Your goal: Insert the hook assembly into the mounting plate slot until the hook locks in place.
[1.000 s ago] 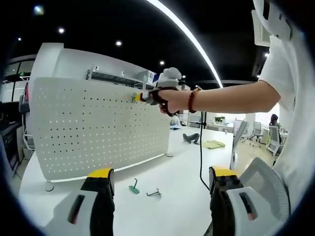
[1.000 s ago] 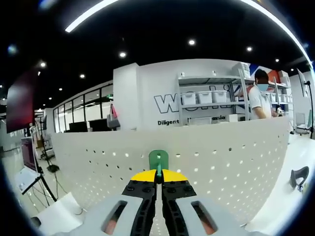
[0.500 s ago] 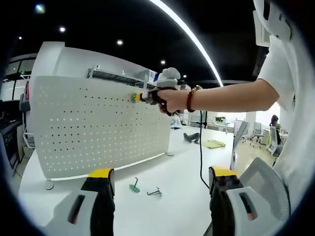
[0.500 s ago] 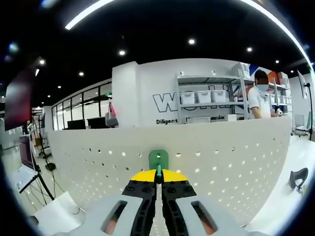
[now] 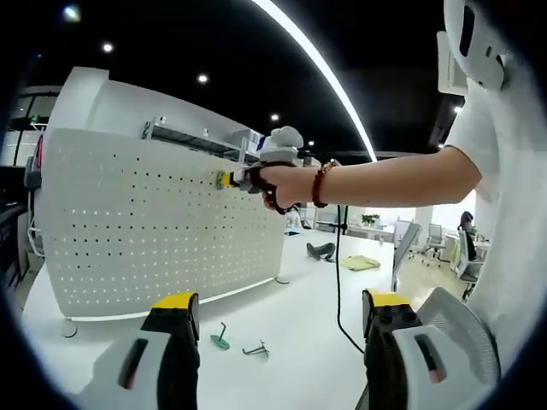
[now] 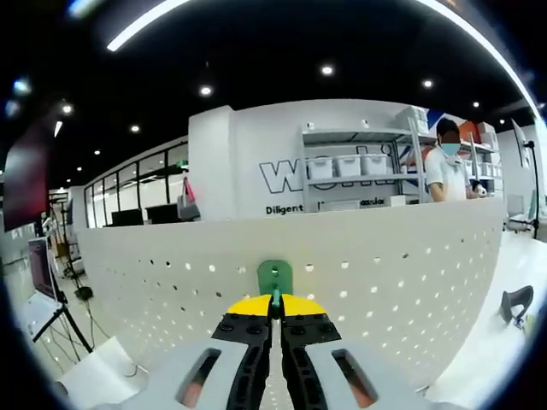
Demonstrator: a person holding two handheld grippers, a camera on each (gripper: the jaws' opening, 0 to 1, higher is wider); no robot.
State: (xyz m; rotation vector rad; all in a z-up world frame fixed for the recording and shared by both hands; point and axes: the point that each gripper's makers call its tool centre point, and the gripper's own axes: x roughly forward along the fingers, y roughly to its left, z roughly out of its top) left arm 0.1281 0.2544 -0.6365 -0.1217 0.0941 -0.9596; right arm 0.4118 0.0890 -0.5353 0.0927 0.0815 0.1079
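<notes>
right gripper view: right tongs [image 6: 275, 301] pinch a green hook [image 6: 275, 275] against the pegboard [image 6: 410, 265]; left tongs [image 5: 278, 312] spread.

You can read only fragments on the far wall [image 6: 256, 162] in the right gripper view: large outlined letters starting "W", cut off by the shelving [image 6: 359, 166], and below them a smaller dark line beginning "Diligent". Nothing else is legible.
</notes>
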